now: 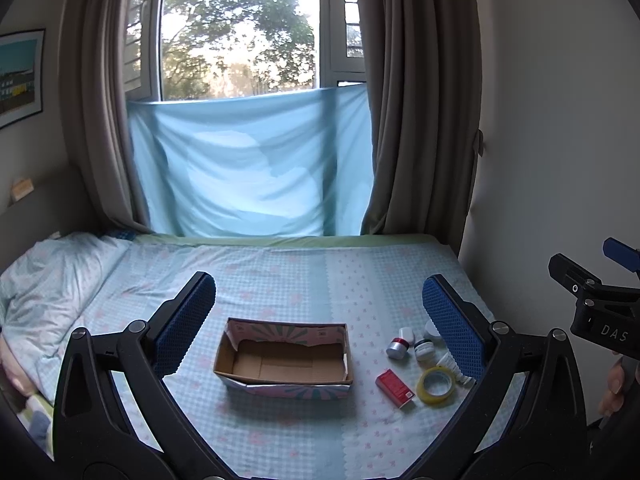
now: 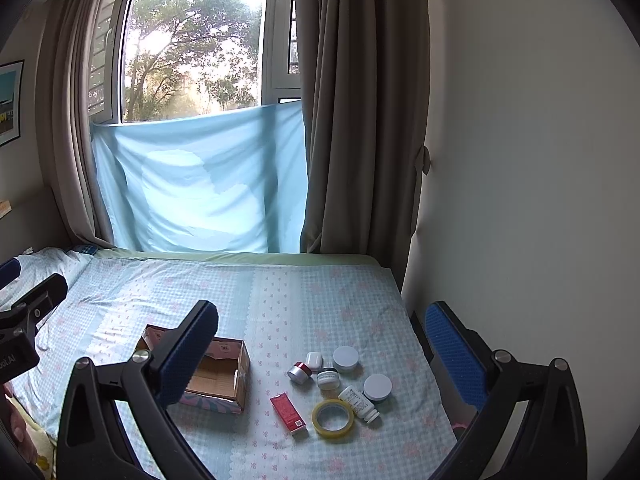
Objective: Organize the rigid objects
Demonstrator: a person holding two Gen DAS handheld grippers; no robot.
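An open empty cardboard box (image 1: 282, 362) lies on the bed; it also shows in the right wrist view (image 2: 216, 376). To its right lie a red carton (image 2: 288, 413), a yellow tape roll (image 2: 333, 419), a white pill bottle (image 2: 359, 404), a silver-and-red jar (image 2: 300, 373), a small dark-lidded jar (image 2: 328, 378), a white case (image 2: 314, 361) and two white round jars (image 2: 346, 358). My left gripper (image 1: 318, 308) is open and empty, above the box. My right gripper (image 2: 322, 340) is open and empty, above the small objects.
The bed's sheet (image 2: 280, 292) is blue checked, with a pillow (image 1: 52, 280) at the left. A wall (image 2: 520, 200) runs along the bed's right edge. Curtains and a blue cloth (image 1: 248, 168) hang at the window behind.
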